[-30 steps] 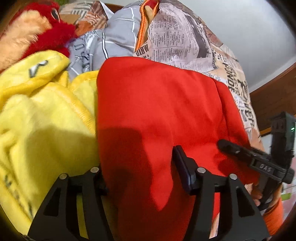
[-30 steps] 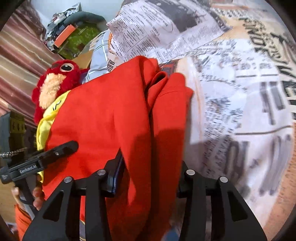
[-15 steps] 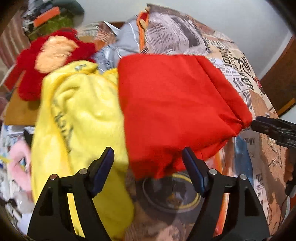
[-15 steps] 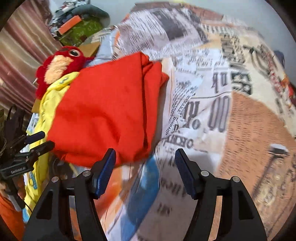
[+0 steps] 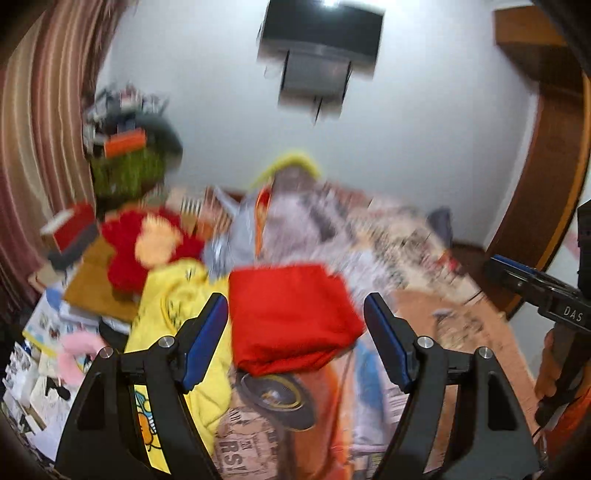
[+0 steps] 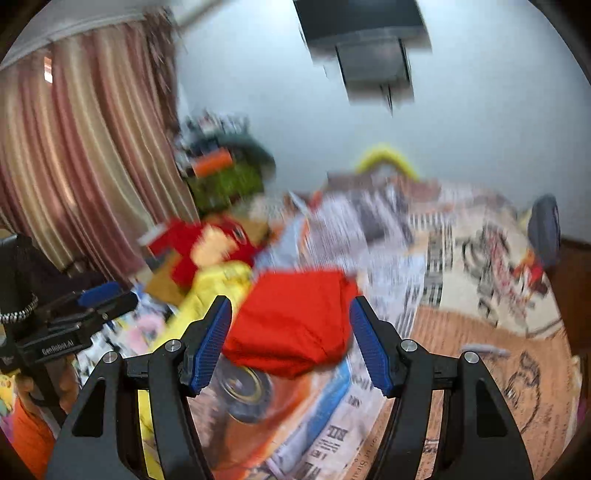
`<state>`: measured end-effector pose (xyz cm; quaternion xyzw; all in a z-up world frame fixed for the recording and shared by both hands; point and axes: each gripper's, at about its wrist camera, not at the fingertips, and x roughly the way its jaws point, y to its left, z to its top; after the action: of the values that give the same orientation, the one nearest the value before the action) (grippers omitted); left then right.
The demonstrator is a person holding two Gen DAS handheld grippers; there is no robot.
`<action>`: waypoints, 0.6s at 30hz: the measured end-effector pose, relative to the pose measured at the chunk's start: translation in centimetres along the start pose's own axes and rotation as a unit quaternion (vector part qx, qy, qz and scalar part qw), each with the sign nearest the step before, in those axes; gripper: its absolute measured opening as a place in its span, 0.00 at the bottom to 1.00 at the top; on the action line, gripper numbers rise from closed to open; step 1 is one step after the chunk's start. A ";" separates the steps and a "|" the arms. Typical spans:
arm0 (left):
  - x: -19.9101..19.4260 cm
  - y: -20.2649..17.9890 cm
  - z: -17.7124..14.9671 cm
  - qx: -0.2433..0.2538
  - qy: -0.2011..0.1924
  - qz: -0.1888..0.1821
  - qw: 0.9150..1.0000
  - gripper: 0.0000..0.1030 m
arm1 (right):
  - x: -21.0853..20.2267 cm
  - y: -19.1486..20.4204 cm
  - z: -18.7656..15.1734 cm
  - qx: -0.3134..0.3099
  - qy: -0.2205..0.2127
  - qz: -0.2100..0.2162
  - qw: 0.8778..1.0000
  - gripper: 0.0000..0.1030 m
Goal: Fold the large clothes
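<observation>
You have let go of the red garment [image 5: 291, 317]: a second ago both tools were pinching its near edge, and now your left gripper [image 5: 295, 339] and right gripper [image 6: 290, 343] hang wide apart with nothing between the blue pads, pulled back and raised. That reads as this fold being finished. The garment lies as a compact folded bundle, its near edge a little rumpled, so judge whether it needs a last smoothing before you go on.

The red garment rests on the newspaper-print bedspread [image 6: 461, 332], which spreads out to the right of it and toward you. Touching its left side is a crumpled yellow garment [image 5: 173, 306], probably the next piece to fold. Behind that, farther left of the red bundle, sits a red plush toy [image 5: 147, 251] with a pale face. Beyond the red garment, at the head of the bed, lie pillows in the same print.

The room is motion-blurred. A striped curtain [image 6: 85, 155] hangs far left of the bundle, a dark wall-mounted unit [image 5: 321, 33] sits high on the pale wall above it, and a wooden door frame [image 5: 554, 147] stands to its right.
</observation>
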<state>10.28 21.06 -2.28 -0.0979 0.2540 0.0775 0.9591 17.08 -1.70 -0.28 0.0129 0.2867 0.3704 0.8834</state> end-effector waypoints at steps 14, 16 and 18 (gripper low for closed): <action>-15.1 -7.6 -3.6 0.046 -0.198 0.040 0.978 0.73 | -12.3 6.4 -2.2 -0.056 -0.186 -0.012 0.981 0.66; -15.7 -8.1 -4.4 0.048 -0.203 0.049 0.977 0.76 | -12.5 6.5 -2.6 -0.054 -0.194 -0.017 0.979 0.76; -16.0 -8.4 -5.0 0.049 -0.207 0.056 0.976 0.84 | -12.4 6.6 -2.9 -0.055 -0.205 -0.028 0.977 0.83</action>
<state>-4.18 10.20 2.79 -0.0182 0.0590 0.1370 0.9886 4.34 -5.72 4.98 0.0315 0.0792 0.3502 0.9328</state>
